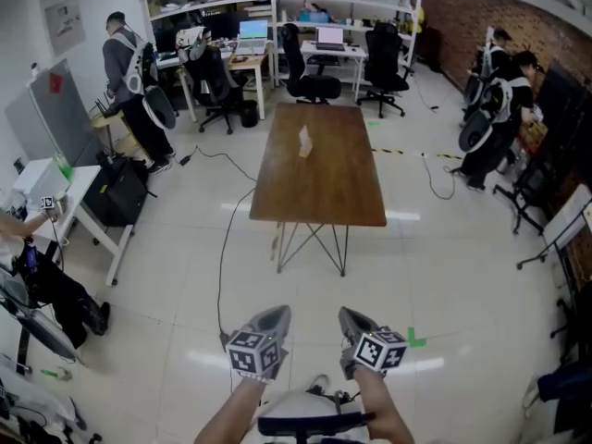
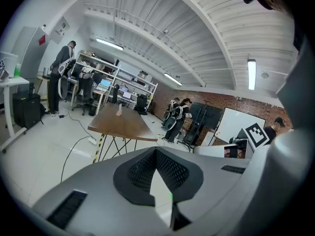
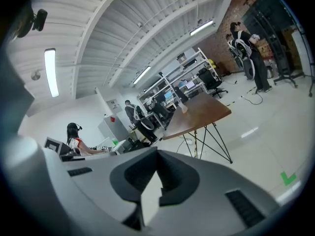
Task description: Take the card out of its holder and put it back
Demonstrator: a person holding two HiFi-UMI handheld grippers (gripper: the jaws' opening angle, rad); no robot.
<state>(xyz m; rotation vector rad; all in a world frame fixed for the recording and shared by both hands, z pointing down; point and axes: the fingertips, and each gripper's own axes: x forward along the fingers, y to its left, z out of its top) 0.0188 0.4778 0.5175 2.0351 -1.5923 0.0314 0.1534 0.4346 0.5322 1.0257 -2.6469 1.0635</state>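
A small pale card in its holder [image 1: 304, 141] stands on the brown wooden table [image 1: 319, 188], well ahead of me across the floor. It also shows small in the left gripper view, card holder [image 2: 118, 111], and in the right gripper view, card holder [image 3: 184, 108]. Both grippers hang close to my body, far short of the table. My left gripper [image 1: 269, 316] is shut with nothing in it, its pads meeting at the tip [image 2: 156, 151]. My right gripper [image 1: 353, 318] looks the same: shut and empty [image 3: 157, 154].
A black cable [image 1: 222, 248] runs over the white floor left of the table. Office chairs [image 1: 310, 72] and shelves with laptops stand behind it. A white side table [image 1: 65, 197] is at the left. People stand at the back left and right. Green tape [image 1: 415, 339] marks the floor.
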